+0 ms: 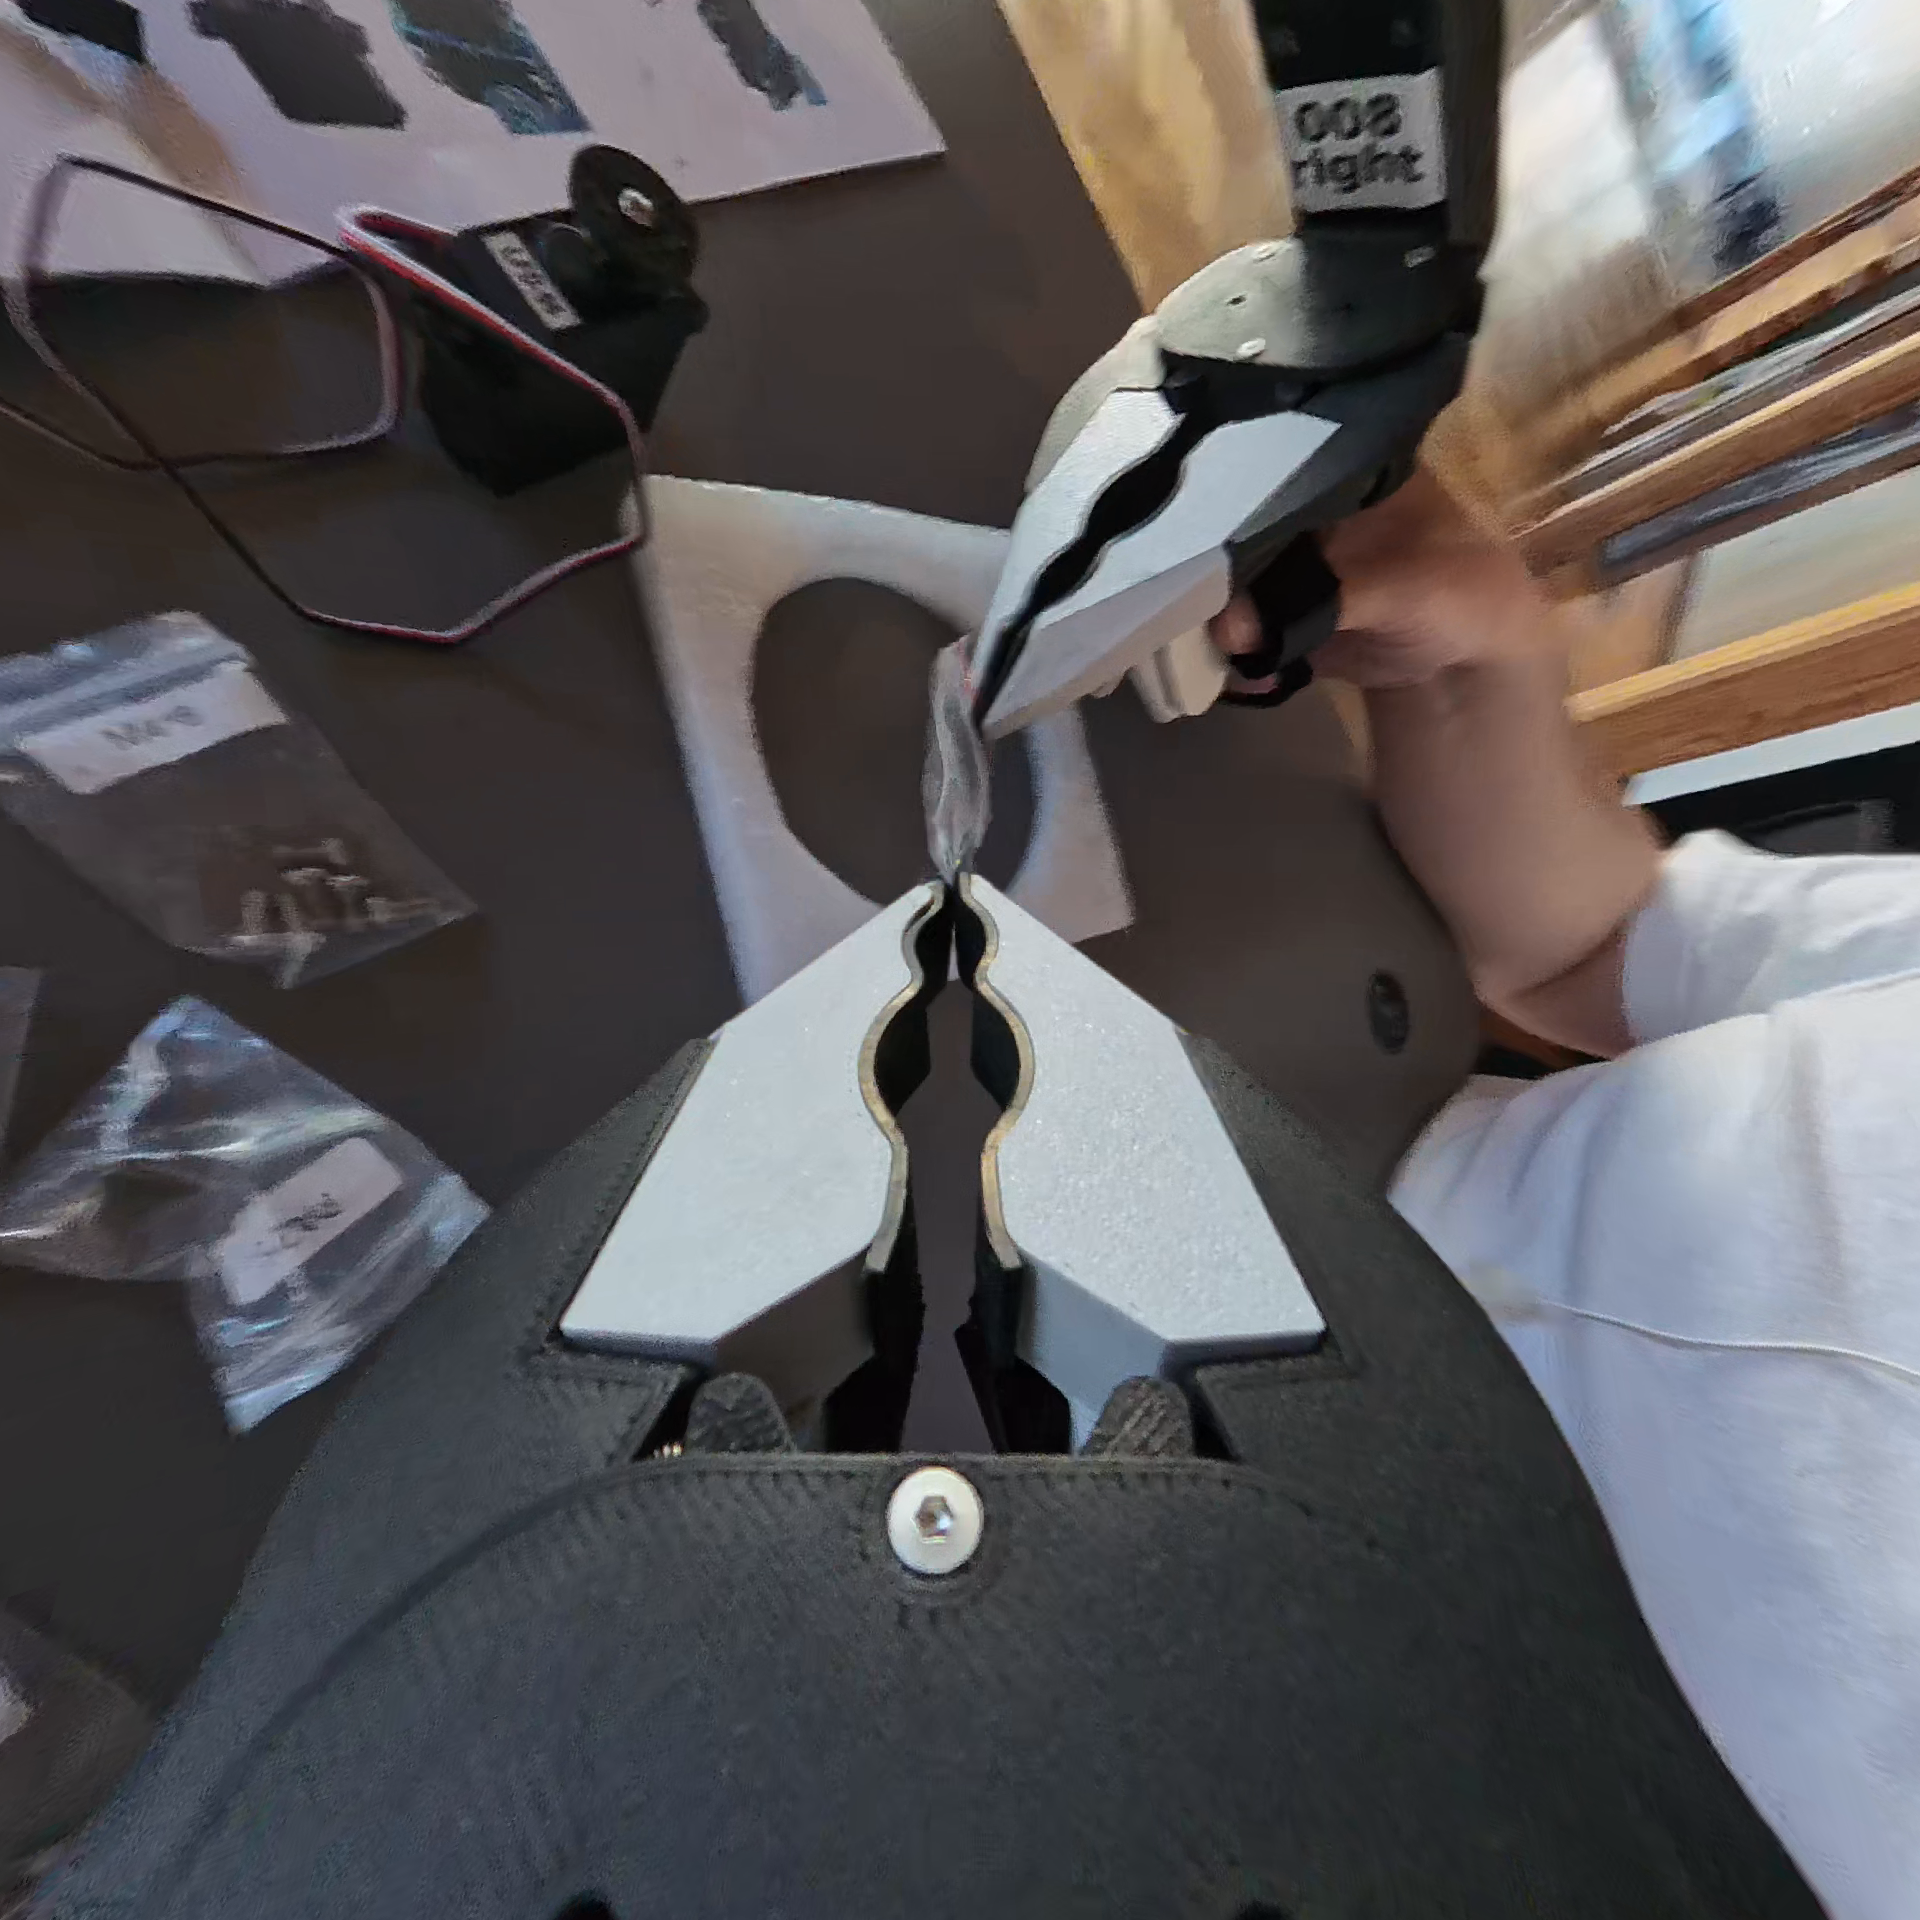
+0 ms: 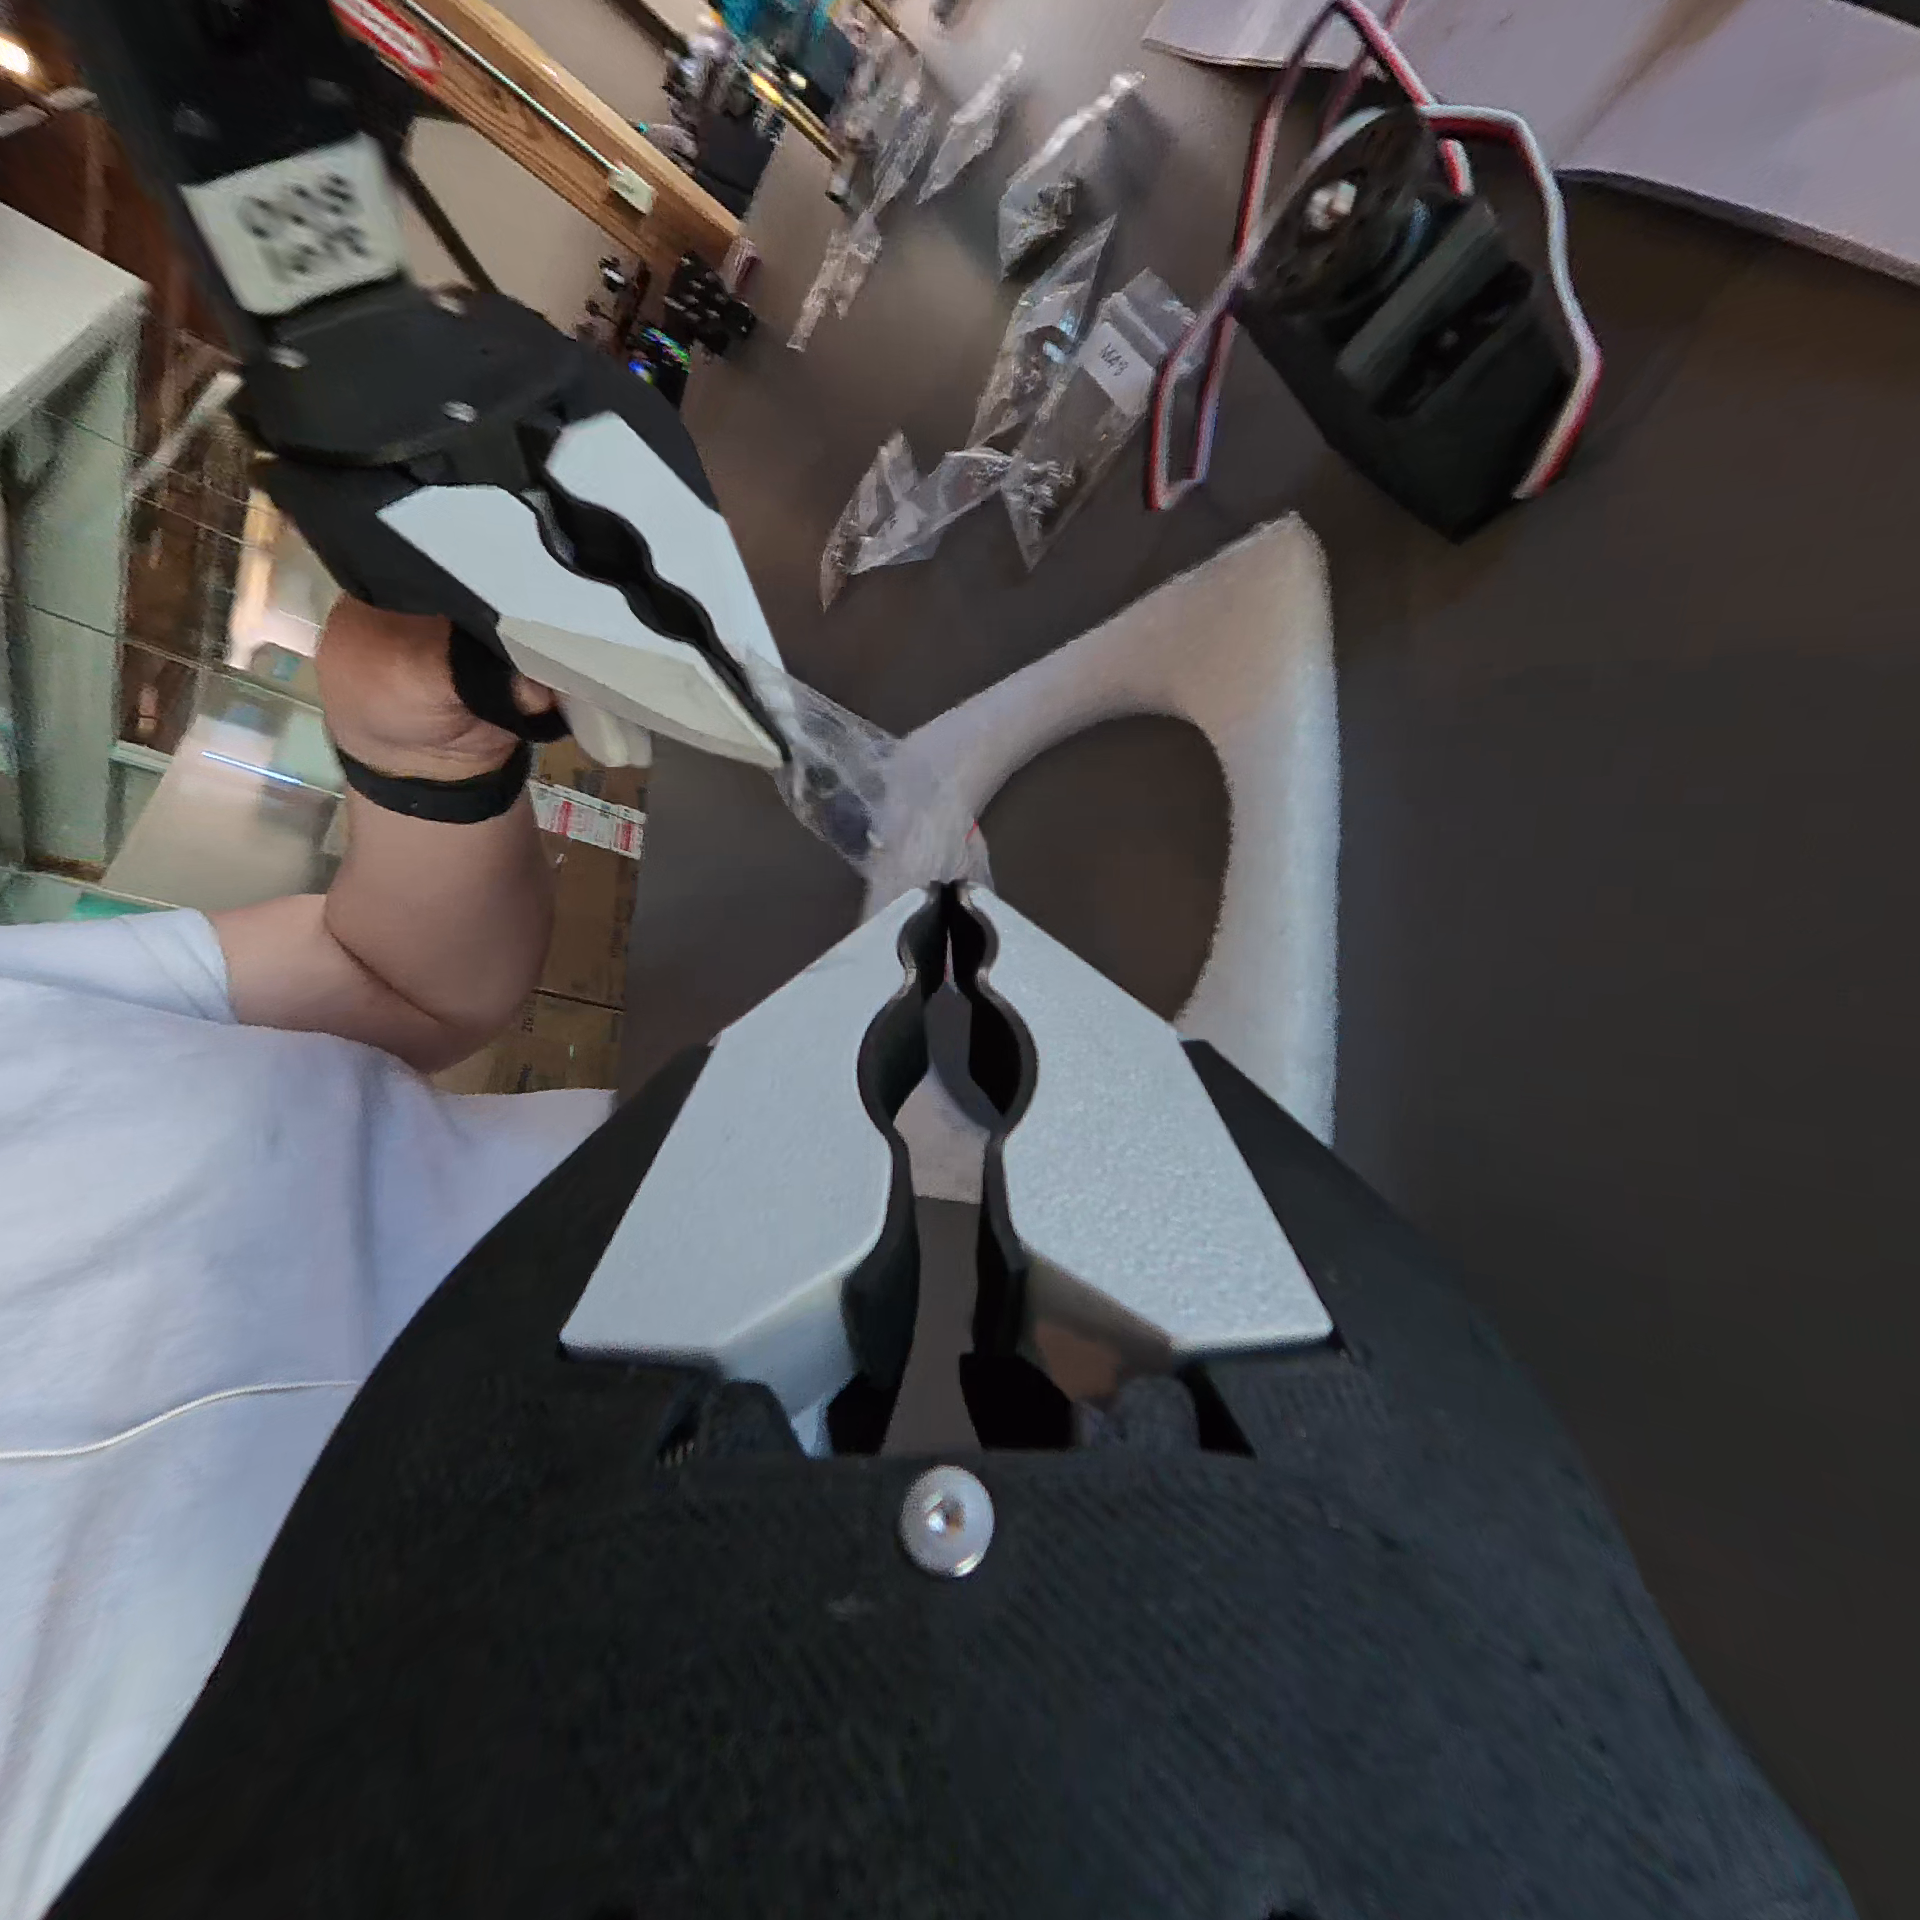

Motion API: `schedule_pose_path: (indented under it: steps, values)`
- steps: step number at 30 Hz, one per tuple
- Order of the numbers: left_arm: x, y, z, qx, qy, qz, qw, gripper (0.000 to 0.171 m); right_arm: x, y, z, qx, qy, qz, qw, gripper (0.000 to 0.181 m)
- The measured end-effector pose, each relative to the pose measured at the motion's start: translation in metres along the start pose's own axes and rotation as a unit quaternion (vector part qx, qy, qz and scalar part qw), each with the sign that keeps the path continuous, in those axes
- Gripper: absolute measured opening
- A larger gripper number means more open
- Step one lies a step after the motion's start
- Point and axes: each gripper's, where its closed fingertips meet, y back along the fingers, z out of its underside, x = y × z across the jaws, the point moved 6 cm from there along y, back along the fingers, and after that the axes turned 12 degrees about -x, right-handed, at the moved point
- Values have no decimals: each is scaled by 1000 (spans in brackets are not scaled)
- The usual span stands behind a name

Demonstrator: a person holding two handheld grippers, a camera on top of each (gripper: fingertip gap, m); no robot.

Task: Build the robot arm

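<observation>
Looking at left wrist view: my left gripper (image 1: pixel 954 885) has its fingers clamped on one end of a small clear plastic bag (image 1: pixel 956 779) at frame centre, right gripper (image 1: pixel 982 712) pinching the other end, above white foam (image 1: pixel 717 665) on the table (image 1: pixel 883 343). Servo (image 1: pixel 561 343) upper left.

Right wrist view: right gripper (image 2: pixel 948 888) fingers clamped on the bag (image 2: pixel 842 779); left gripper (image 2: pixel 774 743) grips it from upper left.

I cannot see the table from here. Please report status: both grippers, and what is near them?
Left gripper and right gripper both shut on small clear bag, stretched between them. White foam piece beneath. Black servo and parts bags nearby, apart.
</observation>
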Motion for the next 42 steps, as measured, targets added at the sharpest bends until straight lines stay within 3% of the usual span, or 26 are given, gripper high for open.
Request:
schedule_pose_path:
  steps: [1, 3, 4, 7, 9, 11, 18, 23, 29, 33, 35, 37, 38, 42]
  values:
    - [-6, -2, 2, -13, 1, -20, 1000, 0, 2, -1, 1, -3, -6, 2, 1000, 0]
    - [3, -2, 0, -12, 16, 31, 999, 0, -4, -1, 0, 1, -2, -9, 1000, 0]
    - [5, 0, -2, 0, 13, 37, 999, 0, 1, -1, 1, -5, 14, 27, 1000, 0]
    - [4, 2, -4, 7, 9, 29, 1000, 0, -5, 1, -1, 1, 6, 6, 1000, 0]
    - [-4, 0, -2, -4, 7, -1, 1000, 0, 0, 0, 0, -6, 31, 40, 999, 0]
    - [-7, -5, 2, -22, 24, 9, 999, 0, -1, -3, 0, -14, 9, 11, 1000, 0]
    - [-5, 1, 0, 3, 20, 8, 1000, 0, 1, -1, 0, -4, 3, 1, 1000, 0]
    - [2, 7, -6, 33, 6, 15, 999, 0, -3, -4, -1, -16, 24, 33, 999, 0]
    - [-10, -2, 1, 13, 29, 12, 999, 0, 3, -3, 0, -15, 17, 45, 999, 0]
    - [-1, -2, 3, 17, 25, 28, 999, 0, -6, -1, -2, 1, 19, 4, 1000, 0]
    - [-6, -2, 3, 12, 7, -13, 1000, 0, 6, -3, -1, -14, 32, 47, 998, 0]
    - [-8, -3, 3, 7, 26, 3, 1000, 0, 2, -5, -2, -20, 1, 14, 1000, 0]
    - [-6, -1, 1, 19, 29, 16, 999, 0, 2, -6, -1, -22, 14, 33, 999, 0]
    - [-8, 3, 2, 25, 21, -12, 999, 0, -3, -4, 0, -23, 13, 32, 999, 0]
